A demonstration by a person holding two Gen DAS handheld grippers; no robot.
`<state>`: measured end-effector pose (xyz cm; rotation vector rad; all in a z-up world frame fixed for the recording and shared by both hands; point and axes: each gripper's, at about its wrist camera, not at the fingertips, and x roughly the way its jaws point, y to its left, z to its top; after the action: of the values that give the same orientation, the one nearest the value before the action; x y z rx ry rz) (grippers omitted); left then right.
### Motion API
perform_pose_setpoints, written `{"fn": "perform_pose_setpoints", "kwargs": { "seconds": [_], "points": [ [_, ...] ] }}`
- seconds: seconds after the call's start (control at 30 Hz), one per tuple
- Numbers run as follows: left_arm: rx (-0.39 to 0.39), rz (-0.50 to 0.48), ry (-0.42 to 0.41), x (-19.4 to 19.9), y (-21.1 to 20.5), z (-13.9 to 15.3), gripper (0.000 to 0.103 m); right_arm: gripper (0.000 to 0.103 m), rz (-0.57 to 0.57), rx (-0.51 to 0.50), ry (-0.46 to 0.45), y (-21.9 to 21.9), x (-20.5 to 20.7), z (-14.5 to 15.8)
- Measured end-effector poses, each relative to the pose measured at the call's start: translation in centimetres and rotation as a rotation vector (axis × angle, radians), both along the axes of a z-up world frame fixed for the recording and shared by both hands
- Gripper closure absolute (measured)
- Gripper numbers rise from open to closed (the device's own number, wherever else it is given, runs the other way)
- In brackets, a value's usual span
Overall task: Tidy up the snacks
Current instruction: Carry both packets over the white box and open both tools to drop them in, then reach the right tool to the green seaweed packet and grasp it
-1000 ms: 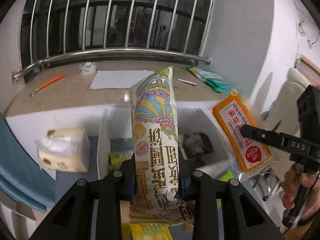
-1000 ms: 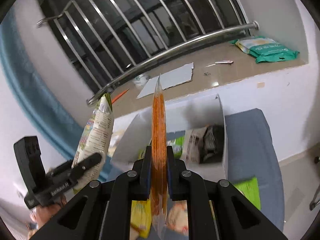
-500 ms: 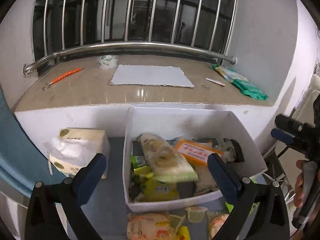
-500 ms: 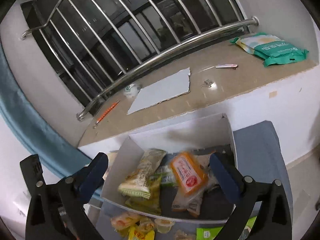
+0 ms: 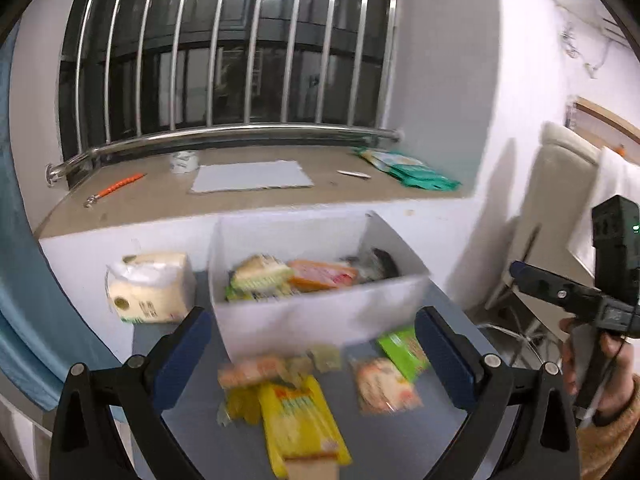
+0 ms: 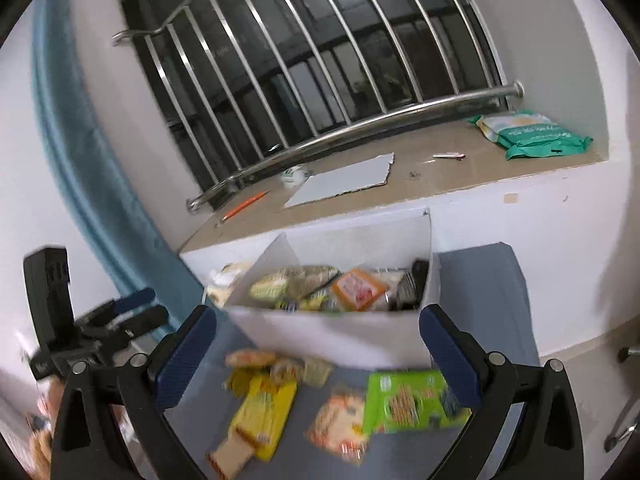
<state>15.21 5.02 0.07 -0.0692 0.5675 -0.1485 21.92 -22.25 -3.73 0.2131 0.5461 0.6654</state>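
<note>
The white box (image 5: 320,320) sits on the grey surface (image 5: 400,440) against the wall under the sill (image 5: 240,196), holding several snacks, an orange packet (image 5: 322,275) among them. More snacks lie loose just in front of the box: a yellow packet (image 5: 300,420), a green packet (image 6: 412,402) and a pale round-printed one (image 5: 386,386). The left gripper (image 5: 312,352) and right gripper (image 6: 318,352) both stand spread wide with nothing between their pads, above the loose snacks. A tissue pack (image 5: 150,286) sits left of the box.
</note>
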Motion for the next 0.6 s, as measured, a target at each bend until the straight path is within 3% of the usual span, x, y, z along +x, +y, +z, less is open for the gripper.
{"fn": "perform_pose_setpoints", "kwargs": {
  "seconds": [0.13, 0.3, 0.47, 0.6],
  "points": [
    [-0.027, -0.028, -0.001, -4.4, -1.2, -1.4, 0.0, 0.0, 0.025, -0.027, -0.036, -1.3, -4.4, -1.9],
    [-0.082, -0.052, 0.05, -7.4, -1.8, -4.1, 0.0, 0.0, 0.047, -0.174, -0.048, -2.0, -7.1, -5.1],
    [-0.087, -0.073, 0.097, -8.5, -2.4, -6.2, 0.0, 0.0, 0.126, -0.354, -0.07, -2.1, -6.8, -8.2],
    [-0.071, -0.081, 0.124, -8.7, -2.6, -7.3, 0.0, 0.0, 0.186, -0.45, -0.071, -2.4, -4.3, -10.0]
  ]
}}
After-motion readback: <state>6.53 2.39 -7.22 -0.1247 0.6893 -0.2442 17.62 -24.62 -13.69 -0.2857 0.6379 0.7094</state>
